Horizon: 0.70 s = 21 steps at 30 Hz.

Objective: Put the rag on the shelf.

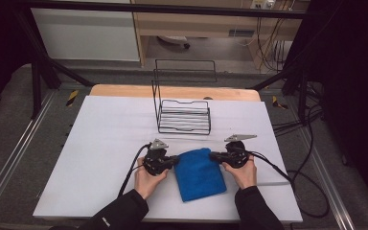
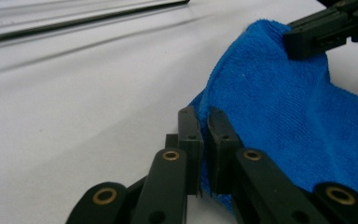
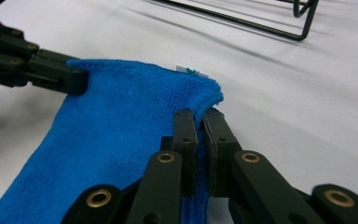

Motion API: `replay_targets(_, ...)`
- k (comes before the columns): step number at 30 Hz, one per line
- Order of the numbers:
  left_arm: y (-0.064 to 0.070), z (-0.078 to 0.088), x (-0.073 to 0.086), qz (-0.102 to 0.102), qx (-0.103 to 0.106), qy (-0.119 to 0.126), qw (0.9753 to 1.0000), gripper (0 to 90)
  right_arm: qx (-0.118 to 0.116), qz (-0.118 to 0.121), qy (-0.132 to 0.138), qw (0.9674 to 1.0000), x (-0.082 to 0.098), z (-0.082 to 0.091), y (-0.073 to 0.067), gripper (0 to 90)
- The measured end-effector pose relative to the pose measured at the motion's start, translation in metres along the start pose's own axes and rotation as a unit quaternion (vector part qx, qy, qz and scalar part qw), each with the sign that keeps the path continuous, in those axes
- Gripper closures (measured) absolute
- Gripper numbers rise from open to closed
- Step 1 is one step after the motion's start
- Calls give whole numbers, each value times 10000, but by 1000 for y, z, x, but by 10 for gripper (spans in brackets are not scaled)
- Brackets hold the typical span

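Note:
A folded blue towel (image 1: pixel 199 174) lies on the white table top (image 1: pixel 100 153) near the front edge. My left gripper (image 1: pixel 174 160) is shut on the towel's far left corner, and in the left gripper view its jaws (image 2: pixel 204 125) pinch the blue cloth (image 2: pixel 279 112). My right gripper (image 1: pixel 213 156) is shut on the far right corner. In the right gripper view the jaws (image 3: pixel 200 122) clamp the towel's (image 3: pixel 121 126) edge beside a small white label (image 3: pixel 191 70). Each gripper view also shows the other gripper's black jaws on the opposite corner.
A black wire rack (image 1: pixel 183 108) stands on the table behind the towel, its base rods (image 3: pixel 242 21) close to the grippers. Cables (image 1: pixel 287 175) trail from the right gripper over the table's right side. A wooden board (image 1: pixel 124 90) edges the far side.

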<state>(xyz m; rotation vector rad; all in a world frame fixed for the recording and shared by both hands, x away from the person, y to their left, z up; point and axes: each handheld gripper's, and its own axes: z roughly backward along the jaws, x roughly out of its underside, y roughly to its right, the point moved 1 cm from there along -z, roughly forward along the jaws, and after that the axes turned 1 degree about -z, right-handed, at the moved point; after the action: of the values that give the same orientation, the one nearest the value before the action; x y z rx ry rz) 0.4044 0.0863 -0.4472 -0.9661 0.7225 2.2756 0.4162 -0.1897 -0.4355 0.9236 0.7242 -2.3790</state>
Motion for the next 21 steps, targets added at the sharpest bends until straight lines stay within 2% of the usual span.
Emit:
replay_targets(11, 8, 14, -11, -203, 56, 297, 9993, 855, 28, 26, 331, 9994, -1, 11, -3, 855)
replay_targets(16, 12, 21, -16, -269, 94, 440, 9986, 856, -8, 35, 607, 9982, -4, 18, -4, 855)
replay_targets(21, 16, 28, -20, -404, 25, 563, 9976, 856, 89, 224, 855, 9960, -7, 23, -11, 855)
